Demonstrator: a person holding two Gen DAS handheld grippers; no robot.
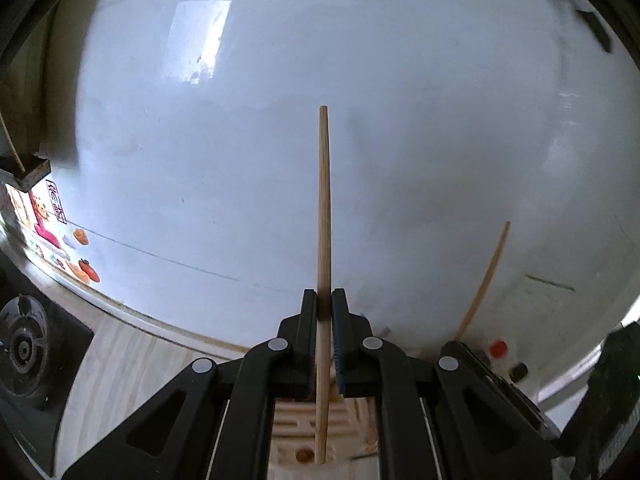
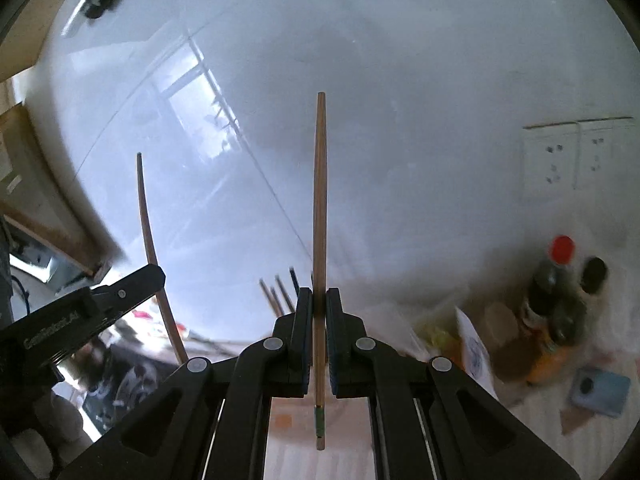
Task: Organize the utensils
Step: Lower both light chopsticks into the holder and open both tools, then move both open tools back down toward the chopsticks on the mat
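One chopstick pinched in each of your hand-held grippers

Your left hand-held gripper (image 1: 324, 308) clamped a pale chopstick (image 1: 324, 208) pointing at the white wall (image 1: 420, 120); your right hand-held gripper (image 2: 319, 308) squeezed a darker chopstick (image 2: 319, 208) likewise.

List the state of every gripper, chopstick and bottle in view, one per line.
Left gripper: shut on a light wooden chopstick.
Light wooden chopstick: clamped, pointing forward.
Right gripper: shut on a darker wooden chopstick.
Darker wooden chopstick: clamped, green band at its near end.
Red-capped dark bottle: upright, capped.
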